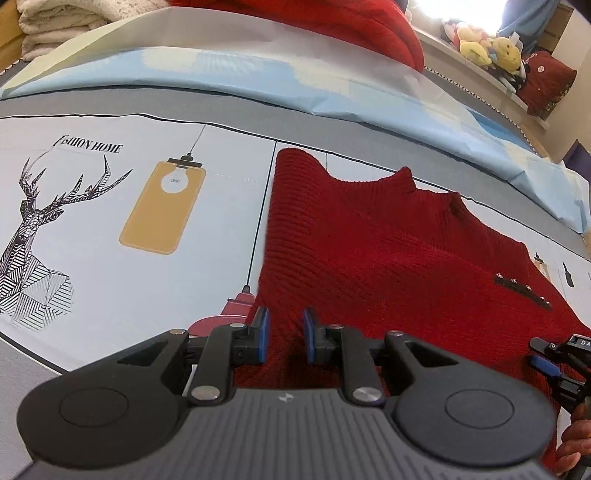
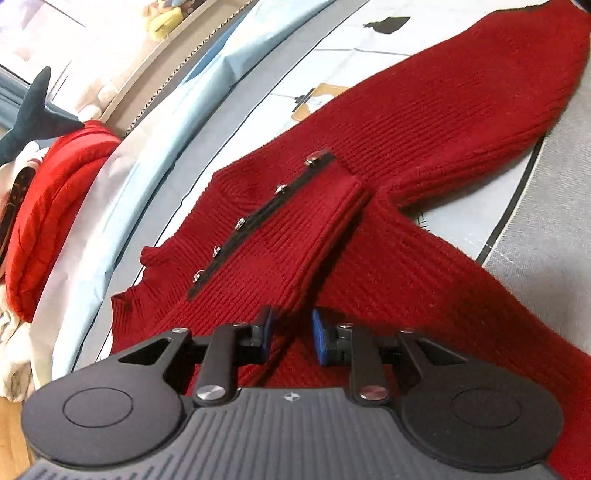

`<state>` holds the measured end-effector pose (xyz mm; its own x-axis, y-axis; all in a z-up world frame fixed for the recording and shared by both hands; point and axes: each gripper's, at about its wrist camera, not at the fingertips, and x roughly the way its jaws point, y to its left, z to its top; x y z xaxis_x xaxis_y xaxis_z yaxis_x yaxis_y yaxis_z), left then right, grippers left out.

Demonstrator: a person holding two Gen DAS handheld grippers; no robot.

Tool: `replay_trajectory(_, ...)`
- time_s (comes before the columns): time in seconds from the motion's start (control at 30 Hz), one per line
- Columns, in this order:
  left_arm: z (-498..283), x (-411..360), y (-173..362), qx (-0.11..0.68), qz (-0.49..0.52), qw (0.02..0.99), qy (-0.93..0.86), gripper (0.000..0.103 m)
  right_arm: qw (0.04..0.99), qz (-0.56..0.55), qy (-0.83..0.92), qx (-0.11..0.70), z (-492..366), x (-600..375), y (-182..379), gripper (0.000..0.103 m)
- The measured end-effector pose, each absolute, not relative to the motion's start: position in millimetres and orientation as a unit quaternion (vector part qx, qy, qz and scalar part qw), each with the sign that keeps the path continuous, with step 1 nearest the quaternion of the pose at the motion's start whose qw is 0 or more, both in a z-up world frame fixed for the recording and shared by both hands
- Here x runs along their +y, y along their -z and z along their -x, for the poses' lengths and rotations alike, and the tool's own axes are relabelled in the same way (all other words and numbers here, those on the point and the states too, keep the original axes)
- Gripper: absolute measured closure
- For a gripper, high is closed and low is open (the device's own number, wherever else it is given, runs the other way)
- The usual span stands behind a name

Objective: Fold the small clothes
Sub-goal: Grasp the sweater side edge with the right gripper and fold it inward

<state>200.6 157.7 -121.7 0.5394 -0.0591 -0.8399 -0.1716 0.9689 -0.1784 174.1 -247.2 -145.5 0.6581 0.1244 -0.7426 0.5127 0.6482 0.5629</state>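
Sweater [image 1: 388, 251] is lying flat on the bed [image 1: 110, 229], hem nearest; left tool [image 1: 284, 338] and right tool [image 2: 291, 334] are both hovering part-open, gripping nothing.

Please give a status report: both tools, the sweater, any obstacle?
Left tool open, over sweater hem. Right tool open, above folded sleeve cuff. Other sleeve not yet folded. No obstacle on it.

Home bedroom: printed bedsheet [image 1: 110, 206], folded blankets [image 1: 66, 26], plush toys [image 1: 487, 48] on windowsill.
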Motion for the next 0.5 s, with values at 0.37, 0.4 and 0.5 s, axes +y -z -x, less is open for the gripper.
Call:
replay_trajectory(0.37, -201, 151, 123, 0.475, 0.089, 0.874, -0.038, 0.078, 0.874, -0.309, 0.078, 0.366, -189, -232, 114, 0.096)
replay_trajectory(0.4, -202, 150, 125, 0.479, 0.084, 0.873, -0.041, 0.078, 0.863, -0.299, 0.090, 0.397, -193, -233, 123, 0.096)
replay_trajectory(0.5, -203, 150, 133, 0.495, 0.072, 0.865, -0.045, 0.078, 0.843, -0.314, 0.125, 0.419, -190, -243, 134, 0.087)
